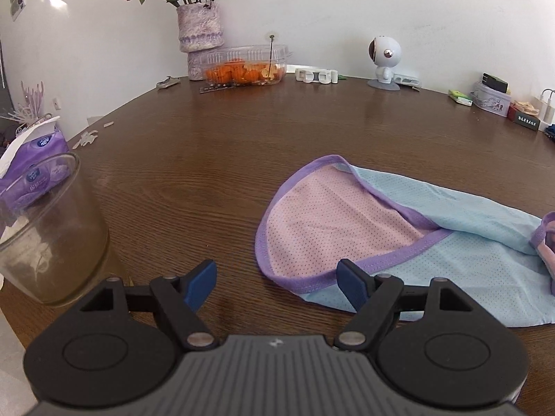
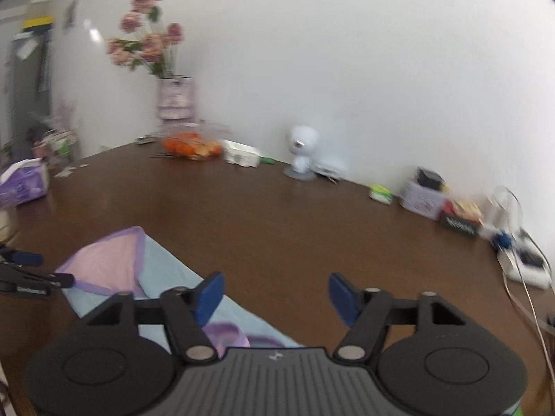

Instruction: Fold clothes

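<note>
The garment (image 1: 399, 239), light blue with a pink lining and purple trim, lies flat on the brown table (image 1: 225, 159), one end folded back so the lining shows. The left tongs (image 1: 275, 286) hang with jaws apart, empty, right over the purple hem at the near edge. The right tongs (image 2: 274, 294) also stand apart and empty, above the garment's other end. The next fold probably starts with the left tongs pinching that hem. It is best to take both layers squarely, lift low, and keep clear of the glass jar (image 1: 52, 235) just to the left.
</note>
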The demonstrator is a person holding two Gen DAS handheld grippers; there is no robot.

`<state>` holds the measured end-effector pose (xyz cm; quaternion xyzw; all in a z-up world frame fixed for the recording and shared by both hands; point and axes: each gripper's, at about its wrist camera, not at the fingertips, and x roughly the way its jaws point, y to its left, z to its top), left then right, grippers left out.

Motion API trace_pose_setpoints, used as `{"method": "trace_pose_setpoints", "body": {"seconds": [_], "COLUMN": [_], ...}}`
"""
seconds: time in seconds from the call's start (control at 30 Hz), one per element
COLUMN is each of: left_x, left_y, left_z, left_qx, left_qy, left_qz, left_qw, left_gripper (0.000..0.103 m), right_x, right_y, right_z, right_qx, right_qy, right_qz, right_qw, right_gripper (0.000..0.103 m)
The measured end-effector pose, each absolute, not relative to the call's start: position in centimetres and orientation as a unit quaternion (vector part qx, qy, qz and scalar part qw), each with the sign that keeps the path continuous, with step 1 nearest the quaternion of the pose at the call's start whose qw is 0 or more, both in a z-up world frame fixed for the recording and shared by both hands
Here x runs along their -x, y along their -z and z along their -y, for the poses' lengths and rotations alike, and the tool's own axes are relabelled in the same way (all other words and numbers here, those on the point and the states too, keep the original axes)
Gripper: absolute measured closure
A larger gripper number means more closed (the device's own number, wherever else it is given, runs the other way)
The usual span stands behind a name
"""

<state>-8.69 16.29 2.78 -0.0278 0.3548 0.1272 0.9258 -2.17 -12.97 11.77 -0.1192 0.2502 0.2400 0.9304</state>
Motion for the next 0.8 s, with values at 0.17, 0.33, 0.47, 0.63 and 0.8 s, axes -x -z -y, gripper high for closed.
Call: {"method": "trace_pose_setpoints", "body": {"seconds": [0.17, 0.33, 0.47, 0.63, 0.8], "left_x": [8.5, 8.8, 8.5, 7.3, 2.1], "left_y": [-2.3, -2.1, -2.1, -2.0, -2.9], "left_z": [-15.8, -15.2, -14.9, -15.0, -13.7], "left_qx": [0.030, 0.041, 0.040, 0.044, 0.022], "left_qy": [-0.145, -0.130, -0.126, -0.122, -0.099], "left_qz": [-0.370, -0.363, -0.362, -0.364, -0.348], "left_qw": [0.917, 0.922, 0.923, 0.922, 0.932], "left_gripper": [0.029, 0.055, 0.081, 0.098, 0.099], "right_x": [-7.1, -12.8, -14.6, -14.5, -16.0], "right_y": [-11.8, -8.6, -5.6, -4.6, -4.5], "right_z": [4.5, -4.4, -7.4, -7.8, -5.8], "right_qx": [0.194, 0.241, 0.242, 0.240, 0.218], "right_qy": [-0.397, -0.456, -0.479, -0.460, -0.396], "right_qz": [-0.318, -0.389, -0.434, -0.430, -0.426], "right_qw": [0.839, 0.763, 0.723, 0.739, 0.784], "right_gripper": [0.035, 0.047, 0.048, 0.100, 0.100]}}
